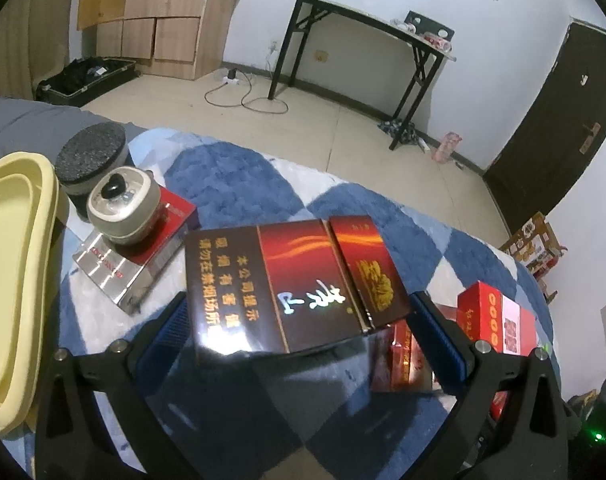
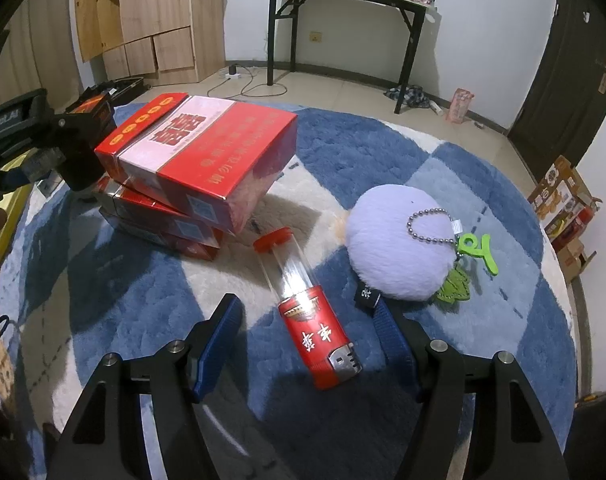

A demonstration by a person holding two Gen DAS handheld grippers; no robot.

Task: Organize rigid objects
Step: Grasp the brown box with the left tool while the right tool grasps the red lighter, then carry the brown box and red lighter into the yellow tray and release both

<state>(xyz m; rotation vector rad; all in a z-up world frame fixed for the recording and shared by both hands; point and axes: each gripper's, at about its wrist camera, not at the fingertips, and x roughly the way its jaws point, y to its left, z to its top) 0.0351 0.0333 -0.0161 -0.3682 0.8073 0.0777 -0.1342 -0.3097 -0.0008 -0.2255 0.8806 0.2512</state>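
Blue-padded jaws of the right gripper (image 2: 307, 336) stood apart on either side of the red lighter (image 2: 317, 322), not yet pressing it, where it lay on the checked rug (image 2: 383, 152) near the tongs, left of the lilac plush ball (image 2: 399, 240). Farther left, the left gripper (image 1: 299, 328) was clamped on the dark maroon carton (image 1: 287, 284), held above the rug. To do this well, I judged, the right jaws should close squarely across the lighter's body, clear of the plush, before carrying it toward the far-left stack of red cartons (image 2: 199, 164).
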